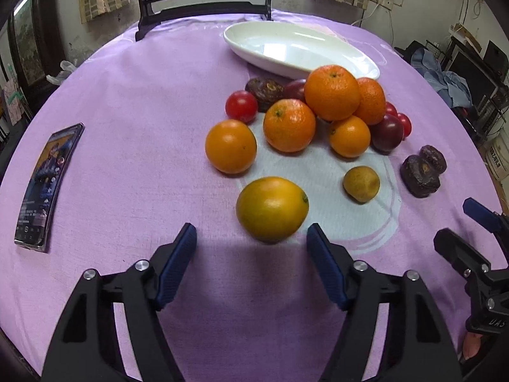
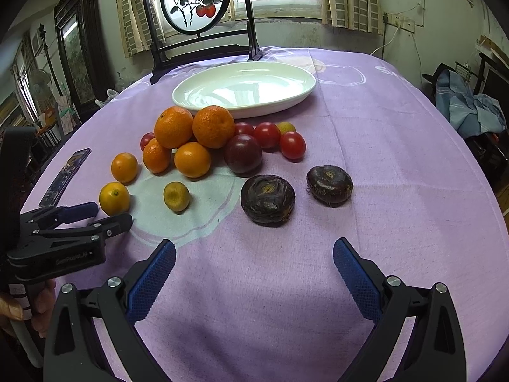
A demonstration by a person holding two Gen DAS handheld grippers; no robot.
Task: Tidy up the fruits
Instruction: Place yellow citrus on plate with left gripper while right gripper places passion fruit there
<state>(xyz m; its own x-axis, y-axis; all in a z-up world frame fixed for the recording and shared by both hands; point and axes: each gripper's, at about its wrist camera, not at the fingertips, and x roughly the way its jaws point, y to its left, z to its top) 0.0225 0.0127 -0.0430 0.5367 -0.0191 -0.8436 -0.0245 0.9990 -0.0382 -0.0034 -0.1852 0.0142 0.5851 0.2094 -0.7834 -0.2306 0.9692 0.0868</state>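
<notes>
Where curtains hang behind, a purple tablecloth (image 2: 366, 146) under two wide, empty hand-held grippers (image 1: 251, 242) (image 2: 254, 254).

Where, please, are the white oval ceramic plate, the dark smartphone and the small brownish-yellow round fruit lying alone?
white oval ceramic plate (image 2: 254, 87), right wrist view, bare inner surface.
dark smartphone (image 1: 47, 187), left wrist view, middle of its screen.
small brownish-yellow round fruit (image 1: 361, 184), left wrist view, centre of its skin.
</notes>
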